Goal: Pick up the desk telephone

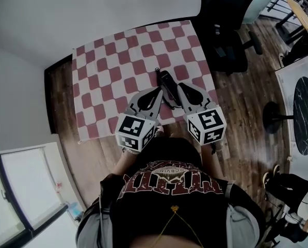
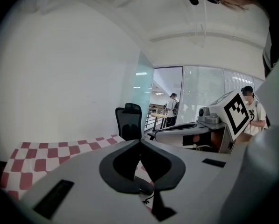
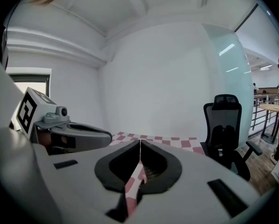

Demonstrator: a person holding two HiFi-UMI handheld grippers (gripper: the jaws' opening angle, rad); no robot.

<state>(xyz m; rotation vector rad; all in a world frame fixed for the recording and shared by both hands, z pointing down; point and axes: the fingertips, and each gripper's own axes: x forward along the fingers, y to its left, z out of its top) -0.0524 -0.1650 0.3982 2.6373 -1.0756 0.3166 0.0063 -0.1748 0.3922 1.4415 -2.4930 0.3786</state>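
In the head view, the dark desk telephone (image 1: 166, 84) was seen lying on the checkered cloth (image 1: 117, 71) just below the frame's middle, near the cloth's lower edge. It was flanked by 2 grippers, the left gripper (image 1: 158, 91) on its left and the right gripper (image 1: 181, 87) on its right, both angled in towards it. Contact could not be judged from there. The flanking was probably meant to trap the telephone between the 2 tools. In the left gripper view, the jaws were seen closed tip to tip on nothing; a dark part with a thin cord showed beneath them at the bottom centre, and an office chair (image 2: 129, 120) stood behind. In the right gripper view, the jaws were likewise shut and empty, with cloth and a meshed patch, perhaps the telephone, glimpsed below them.
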